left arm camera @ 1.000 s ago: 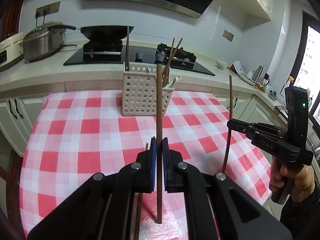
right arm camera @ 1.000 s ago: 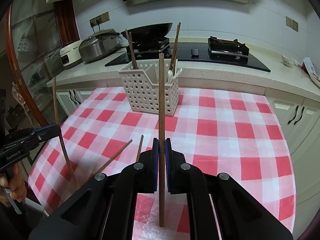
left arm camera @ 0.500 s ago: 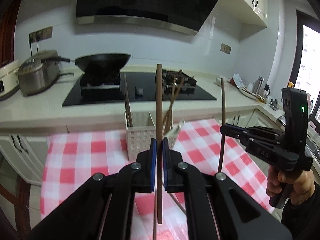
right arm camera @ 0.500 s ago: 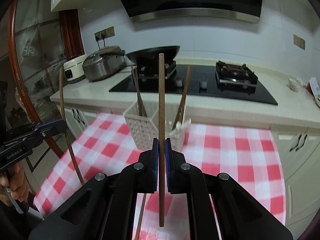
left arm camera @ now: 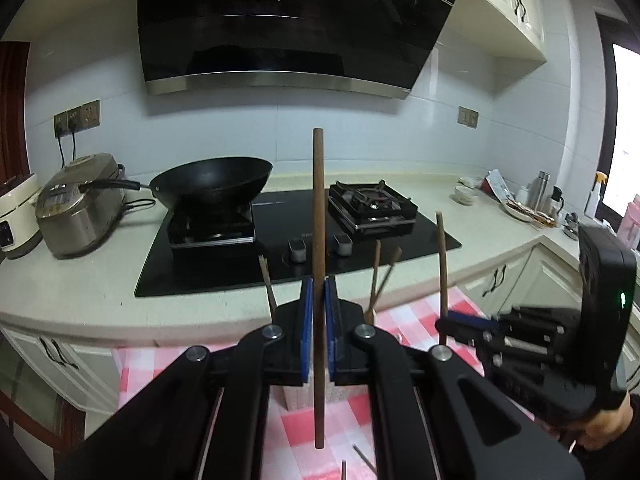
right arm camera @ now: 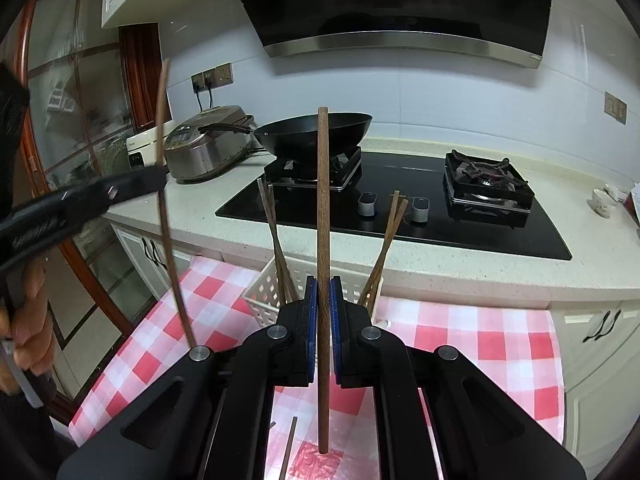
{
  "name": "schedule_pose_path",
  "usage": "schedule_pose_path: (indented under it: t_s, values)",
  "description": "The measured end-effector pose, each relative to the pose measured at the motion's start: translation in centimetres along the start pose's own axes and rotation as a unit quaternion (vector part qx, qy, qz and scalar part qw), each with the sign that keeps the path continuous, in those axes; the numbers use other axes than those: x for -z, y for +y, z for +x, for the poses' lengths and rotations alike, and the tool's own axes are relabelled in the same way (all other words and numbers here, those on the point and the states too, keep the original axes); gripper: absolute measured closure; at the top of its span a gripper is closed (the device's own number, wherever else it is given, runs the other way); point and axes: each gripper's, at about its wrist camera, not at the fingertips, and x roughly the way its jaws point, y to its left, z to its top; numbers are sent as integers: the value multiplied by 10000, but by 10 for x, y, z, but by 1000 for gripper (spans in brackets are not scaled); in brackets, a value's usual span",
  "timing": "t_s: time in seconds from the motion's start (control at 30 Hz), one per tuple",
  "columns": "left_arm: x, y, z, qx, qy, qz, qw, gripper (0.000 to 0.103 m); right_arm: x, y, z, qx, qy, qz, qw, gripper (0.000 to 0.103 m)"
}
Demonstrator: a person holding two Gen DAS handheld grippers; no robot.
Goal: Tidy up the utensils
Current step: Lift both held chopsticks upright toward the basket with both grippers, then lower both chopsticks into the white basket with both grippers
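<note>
Clamping down on one wooden chopstick each, both grippers are hovering above the checked tablecloth (right arm camera: 492, 344) right now. The left gripper (left arm camera: 319, 332) is pinching its chopstick (left arm camera: 319, 216) upright between the blue pads, and the right gripper (right arm camera: 323, 328) is doing the same with its own chopstick (right arm camera: 323, 216), so nothing is loose in either hand.

Progress-wise I'd say we're partway. The white basket (right arm camera: 264, 300) is already holding a few chopsticks, a couple leaning left (right arm camera: 274, 232) and a couple leaning right (right arm camera: 388, 240). Two more are riding in the grippers and heading that way, I'm guessing. And at least one or two sticks (right arm camera: 290, 444) are still lying on the cloth under the jaws, so there's more picking up left after these go in.

Views are disagreeing a bit on what you can see. The right wrist camera is showing the basket's lattice wall and both bundles clearly; in the left wrist camera the basket is mostly hiding behind the gripper, only stick tops poking up. Each camera is also catching the other gripper from the side, with the person's hand (right arm camera: 28, 320) wrapped round the handle, though it's blurry at the edge.

Further back, a wok (left arm camera: 212, 180) is sitting on the stove and a rice cooker (left arm camera: 80, 204) is parked on the counter.
</note>
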Motion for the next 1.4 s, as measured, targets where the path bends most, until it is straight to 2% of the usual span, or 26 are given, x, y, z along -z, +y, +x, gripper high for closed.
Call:
schedule_pose_path:
  t_s: [0.27, 0.43, 0.9, 1.4]
  values:
    - [-34, 4, 42, -164, -148, 21, 9998, 97, -9, -10, 13, 14, -8, 41, 10000, 96]
    - [-38, 7, 74, -192, -97, -18, 9998, 97, -20, -14, 17, 39, -98, 69, 9999, 96]
    - [-17, 9, 113, -269, -93, -114, 9995, 97, -57, -13, 31, 192, -570, 263, 9978, 96]
    - [9, 16, 138, -310, 60, -242, 9992, 97, -61, -11, 59, 474, -740, 380, 9954, 96]
